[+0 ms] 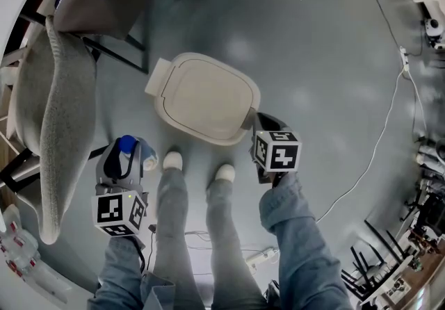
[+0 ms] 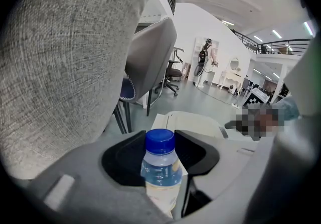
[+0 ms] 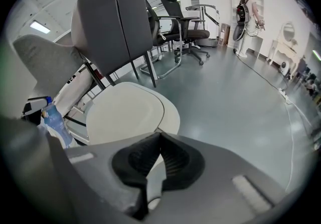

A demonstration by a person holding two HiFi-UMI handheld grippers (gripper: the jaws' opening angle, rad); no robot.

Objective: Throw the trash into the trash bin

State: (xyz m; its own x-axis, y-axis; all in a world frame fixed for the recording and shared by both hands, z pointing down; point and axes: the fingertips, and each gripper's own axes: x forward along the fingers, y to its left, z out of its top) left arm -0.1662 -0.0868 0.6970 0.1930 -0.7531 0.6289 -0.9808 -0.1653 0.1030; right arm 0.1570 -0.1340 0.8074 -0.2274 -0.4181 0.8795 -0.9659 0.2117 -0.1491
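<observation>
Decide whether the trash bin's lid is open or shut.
Shut. In the head view the lid lies flat across the trash bin, no opening showing.

The person's left gripper (image 2: 161,143) points forward and down beside the left leg, its jaws clamped on the neck of a bottle (image 2: 161,170), with its marker cube nearest the denim-sleeved left arm (image 1: 122,270). The right gripper (image 3: 159,136) tilts more steeply downward ahead of the right forearm (image 1: 299,239). Its jaw tips are together, with nothing held between them.
</observation>
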